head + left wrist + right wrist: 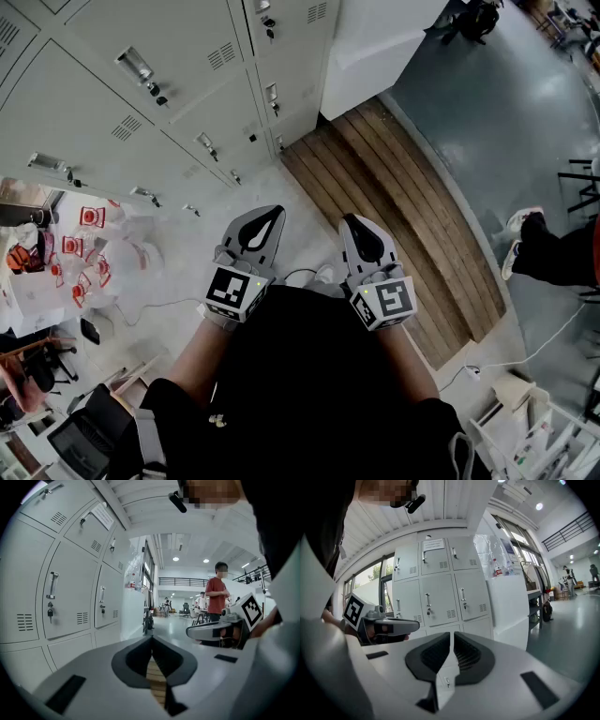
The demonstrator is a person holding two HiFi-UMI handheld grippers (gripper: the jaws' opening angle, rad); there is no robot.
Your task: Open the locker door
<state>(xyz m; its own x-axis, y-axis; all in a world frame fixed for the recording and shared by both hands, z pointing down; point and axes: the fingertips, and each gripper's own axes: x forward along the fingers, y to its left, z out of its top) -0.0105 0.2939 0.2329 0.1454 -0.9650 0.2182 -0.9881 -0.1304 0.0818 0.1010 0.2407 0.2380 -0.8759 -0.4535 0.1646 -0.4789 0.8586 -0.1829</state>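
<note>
Pale grey sheet-metal lockers [141,112] fill the upper left of the head view, running along the wall ahead of and to the left of the person. All the doors in view are shut. At the far left, white plastic bags with red print [103,253] lie on the floor at the foot of the bank.

Each door carries a small upright metal pull handle [53,584] with a key [50,612] hanging in the lock just below it.

Nearer the middle, the left gripper [267,217] is held out level in front of the person's dark shirt, well apart from the lockers. Its jaws are together, with nothing between them. Just beside it, the right gripper [356,225] is the same, its jaws closed to a thin slit and empty.

To the right lies a slatted wooden platform [394,197], and beyond it another person's shoe [520,225] rests on grey floor.

The task looks not yet begun, and which door is meant cannot be told.

A door like this is probably thin, light and stiff, swinging easily once unlatched. The pull handle is the likely place to grip. It looks smooth and narrow, so the jaws could slip, and the key may need turning first.
</note>
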